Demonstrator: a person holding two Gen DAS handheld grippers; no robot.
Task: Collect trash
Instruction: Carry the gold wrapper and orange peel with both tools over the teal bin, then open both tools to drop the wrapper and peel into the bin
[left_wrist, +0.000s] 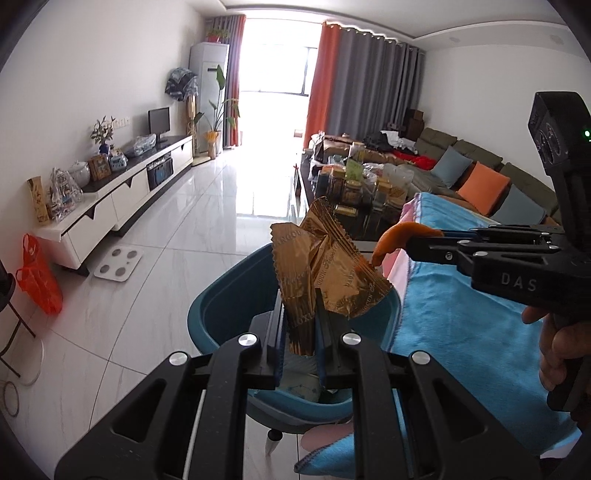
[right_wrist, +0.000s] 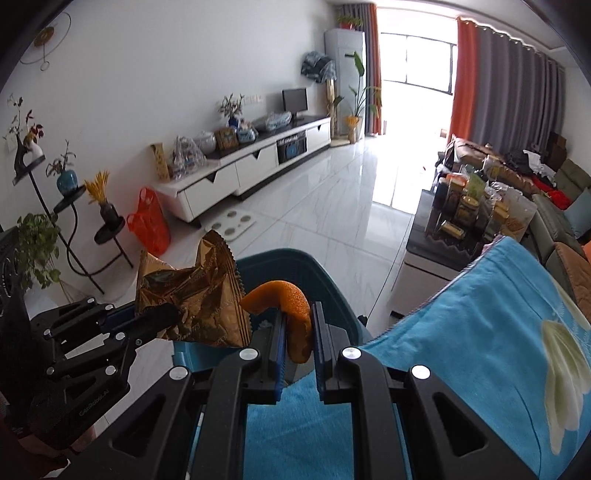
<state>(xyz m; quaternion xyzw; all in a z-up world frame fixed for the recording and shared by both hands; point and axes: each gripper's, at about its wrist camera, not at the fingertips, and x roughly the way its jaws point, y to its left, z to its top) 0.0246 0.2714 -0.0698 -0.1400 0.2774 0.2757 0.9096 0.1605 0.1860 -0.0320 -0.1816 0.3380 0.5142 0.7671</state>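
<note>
The wrapper (left_wrist: 325, 266) is gleaming gold-brown with faint printed lettering and zigzag edges. The peel (right_wrist: 291, 314) is showing orange, its skin pitted. The bin (left_wrist: 221, 295) is showing deep teal. The cloth (right_wrist: 480, 332) is glowing bright blue with a pale cream flower pattern and a pink border. Both grippers, left (left_wrist: 300, 332) and right (right_wrist: 299, 332), are showing black with blue pads.

- The wrapper (left_wrist: 325, 273) in the left claw (left_wrist: 300, 332) hangs over the bin (left_wrist: 221, 295).
- The peel (right_wrist: 291, 314) in the right claw (right_wrist: 300, 332) sits beside it.
- The towel (left_wrist: 480, 325) lies right of the bin.
</note>
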